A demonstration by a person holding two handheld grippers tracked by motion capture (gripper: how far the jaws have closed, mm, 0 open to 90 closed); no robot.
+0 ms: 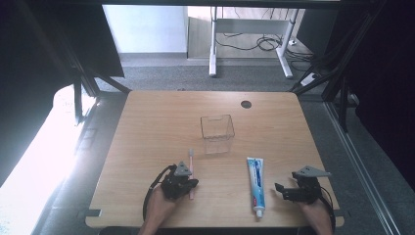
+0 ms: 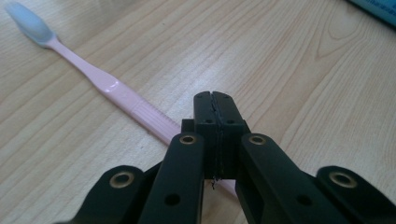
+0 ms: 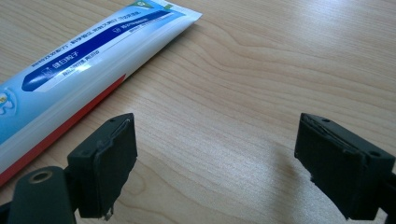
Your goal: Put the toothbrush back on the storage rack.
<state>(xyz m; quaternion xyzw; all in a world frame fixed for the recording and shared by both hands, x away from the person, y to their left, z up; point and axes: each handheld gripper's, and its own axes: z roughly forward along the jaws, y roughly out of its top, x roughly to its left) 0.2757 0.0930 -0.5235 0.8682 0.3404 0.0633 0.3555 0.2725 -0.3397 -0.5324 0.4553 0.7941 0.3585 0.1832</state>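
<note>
A pink toothbrush [image 1: 191, 174] is seen lying flat on the near left part of the wooden table [image 1: 161, 117], its pale bristle head pointing away from the person. In the left gripper view the toothbrush [image 2: 116, 91] runs diagonally from the upper left and passes under the left gripper [image 2: 214, 100], whose jaws are pressed together with nothing visible between them; the handle lies beneath them on the wood, and contact cannot be told. In the high view the left gripper [image 1: 188, 185] sits just beside the handle's near end.

A blue and white toothpaste tube [image 1: 255, 183] is laid lengthwise on the near right, cap toward the person. The right gripper [image 1: 280, 188] is held just to its right, jaws set wide apart over bare wood; in its own view the right gripper [image 3: 217, 163] holds nothing, with the tube [image 3: 88, 60] off to one side.

A clear plastic box [image 1: 217, 128] stands near the table's middle, well apart from both. A dark round hole [image 1: 246, 104] is set near the far edge. Beyond the table, grey carpet [image 1: 195, 78], a white desk frame [image 1: 244, 39] and loose cables [image 1: 266, 43] are seen.
</note>
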